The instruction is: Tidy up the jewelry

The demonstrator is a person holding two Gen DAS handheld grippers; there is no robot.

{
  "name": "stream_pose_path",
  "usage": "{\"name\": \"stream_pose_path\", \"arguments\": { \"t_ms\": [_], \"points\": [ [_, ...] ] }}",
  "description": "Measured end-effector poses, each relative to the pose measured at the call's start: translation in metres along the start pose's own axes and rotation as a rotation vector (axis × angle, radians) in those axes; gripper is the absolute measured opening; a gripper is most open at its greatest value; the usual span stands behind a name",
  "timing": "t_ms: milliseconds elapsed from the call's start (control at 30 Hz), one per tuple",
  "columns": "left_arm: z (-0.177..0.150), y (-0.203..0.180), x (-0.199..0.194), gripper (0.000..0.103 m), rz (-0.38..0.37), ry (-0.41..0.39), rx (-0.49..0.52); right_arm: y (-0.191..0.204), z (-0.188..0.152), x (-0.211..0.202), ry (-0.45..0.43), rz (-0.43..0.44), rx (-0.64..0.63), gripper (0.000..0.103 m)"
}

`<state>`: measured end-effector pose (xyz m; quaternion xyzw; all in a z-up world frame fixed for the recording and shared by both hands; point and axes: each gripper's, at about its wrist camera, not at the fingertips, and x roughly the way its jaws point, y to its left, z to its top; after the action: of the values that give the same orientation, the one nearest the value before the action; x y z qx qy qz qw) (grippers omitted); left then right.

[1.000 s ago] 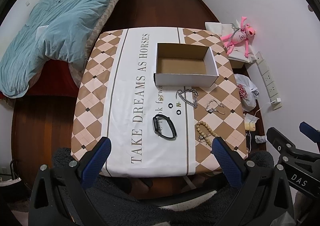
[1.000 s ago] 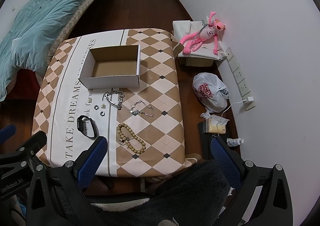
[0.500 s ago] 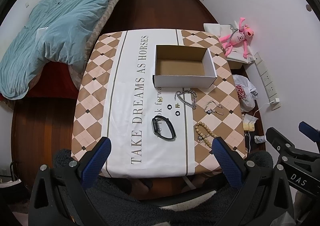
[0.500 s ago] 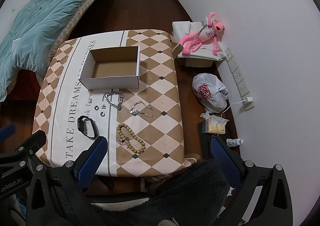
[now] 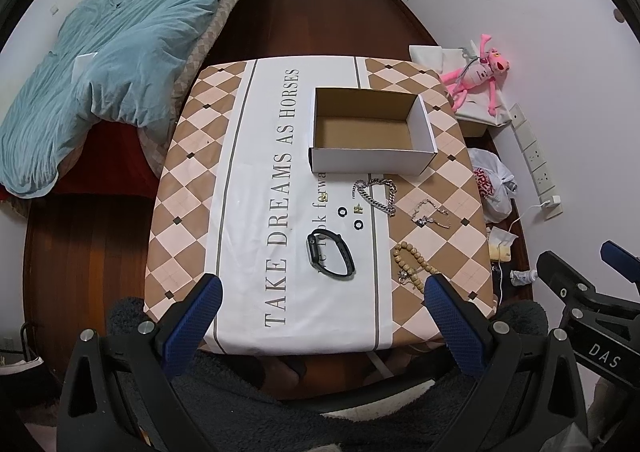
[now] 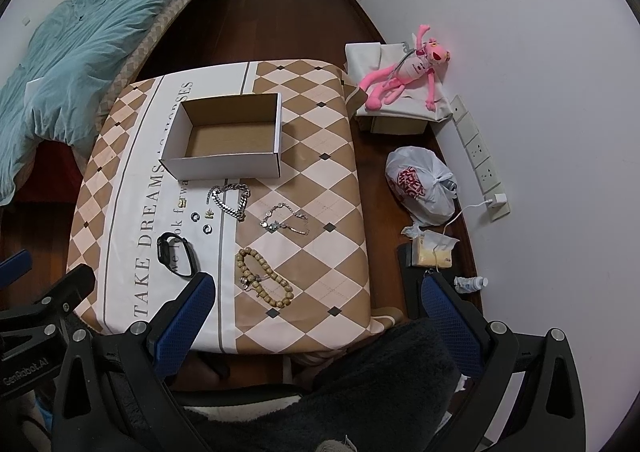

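An empty white cardboard box (image 5: 372,162) (image 6: 224,168) stands on the checked tablecloth (image 5: 192,180). In front of it lie a thick silver chain (image 5: 376,194) (image 6: 229,199), a thin silver bracelet (image 5: 430,212) (image 6: 285,219), a wooden bead bracelet (image 5: 412,264) (image 6: 264,282), a black smart band (image 5: 331,258) (image 6: 177,254) and small rings and earrings (image 5: 350,212) (image 6: 200,217). My left gripper (image 5: 320,306) hovers open, high above the table's near edge. My right gripper (image 6: 316,304) is open too, over the table's near right corner. Neither holds anything.
A bed with a blue quilt (image 5: 100,64) lies left of the table. On the floor to the right are a pink plush toy (image 6: 404,72) on a box, a white plastic bag (image 6: 420,184), a tissue pack (image 6: 434,252) and a wall power strip (image 6: 480,160). A dark fleece lap fills the bottom.
Both views have shifted only slightly; the table sits a touch lower and farther in the left wrist view. Nothing on the table has moved.
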<state>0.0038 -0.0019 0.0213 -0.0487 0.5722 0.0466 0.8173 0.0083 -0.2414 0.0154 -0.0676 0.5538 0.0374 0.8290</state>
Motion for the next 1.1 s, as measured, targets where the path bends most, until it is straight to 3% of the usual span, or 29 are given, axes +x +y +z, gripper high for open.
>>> {"name": "stream_pose_path", "arguments": {
  "t_ms": [800,967,1100],
  "points": [
    [0.008,0.002,0.011,0.103,0.016,-0.05,0.011,0.003,0.005,0.001,-0.011,-0.008,0.009,0.103],
    [0.015,0.009,0.058,0.103,0.074,-0.045,0.008,0.005,0.006,0.045,0.042,-0.04,0.0,0.103],
    [0.007,0.016,0.098,0.103,0.119,-0.008,0.009,0.007,-0.002,0.107,0.131,-0.044,-0.001,0.101]
  ]
}}
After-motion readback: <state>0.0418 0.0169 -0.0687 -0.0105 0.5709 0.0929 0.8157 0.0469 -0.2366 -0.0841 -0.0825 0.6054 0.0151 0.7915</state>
